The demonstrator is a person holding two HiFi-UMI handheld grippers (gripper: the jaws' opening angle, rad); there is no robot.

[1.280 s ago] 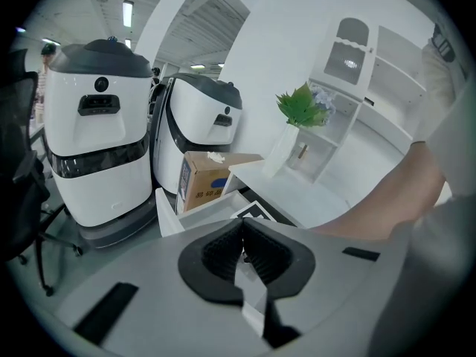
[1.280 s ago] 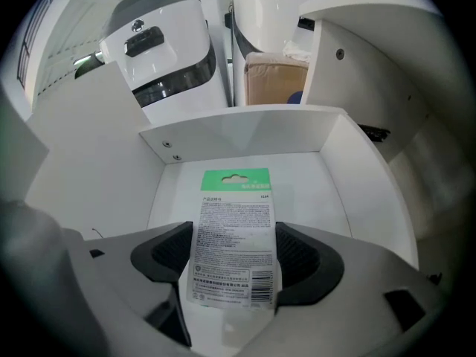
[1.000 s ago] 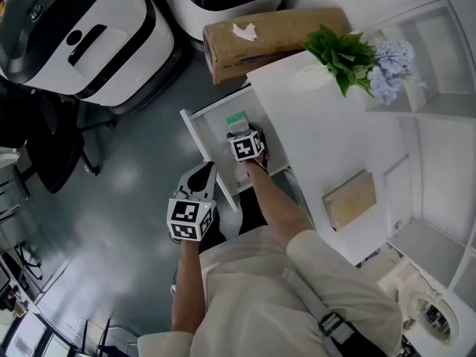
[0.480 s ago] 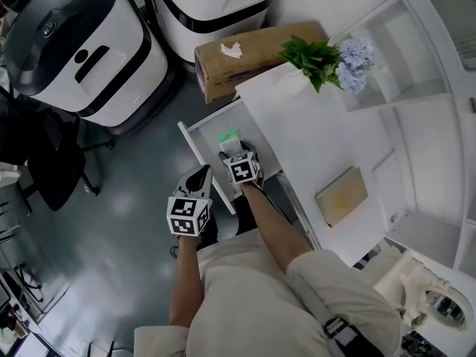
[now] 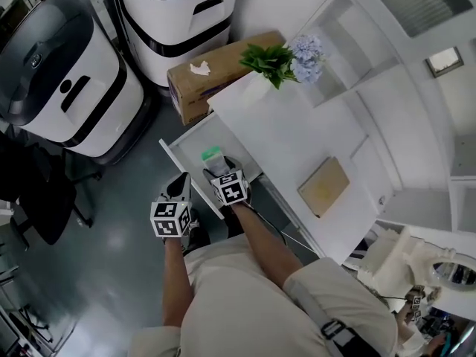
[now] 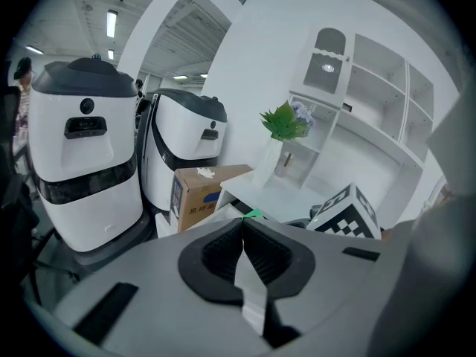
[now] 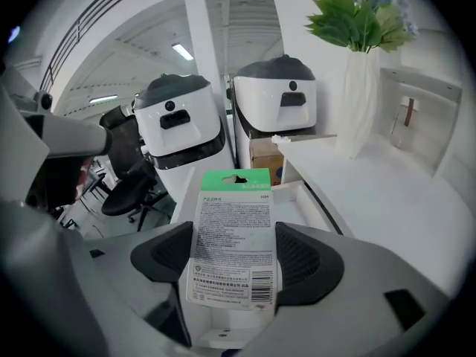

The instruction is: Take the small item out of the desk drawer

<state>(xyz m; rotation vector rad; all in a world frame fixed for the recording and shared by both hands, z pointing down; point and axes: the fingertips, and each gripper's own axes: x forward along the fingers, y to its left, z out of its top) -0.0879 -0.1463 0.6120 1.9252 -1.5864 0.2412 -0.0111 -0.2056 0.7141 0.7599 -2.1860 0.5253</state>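
You wear a cream short-sleeved shirt [image 5: 245, 296], grey strap [image 5: 309, 303]. Your left claw [image 6: 243, 233] and right claw [image 7: 234, 251] are grey, a checkered cube [image 5: 169, 220] behind each.

One big white machine [image 5: 71, 88] stands beside another machine [image 5: 178, 13] — a brown box [image 5: 223, 71] sits near a green plant [image 5: 269, 59] and blue flowers [image 5: 306, 49].

The small item [image 7: 233, 229] is a flat, rectangular hang-card pack. It has a green header strip with a hang slot, and below that a white panel with fine print and a barcode. It stands upright, printed face to the camera, clamped at both side edges between the jaw pads of the right gripper [image 7: 236, 262]. It is held over the desk drawer [image 5: 192, 153], a shallow white tray standing pulled open.
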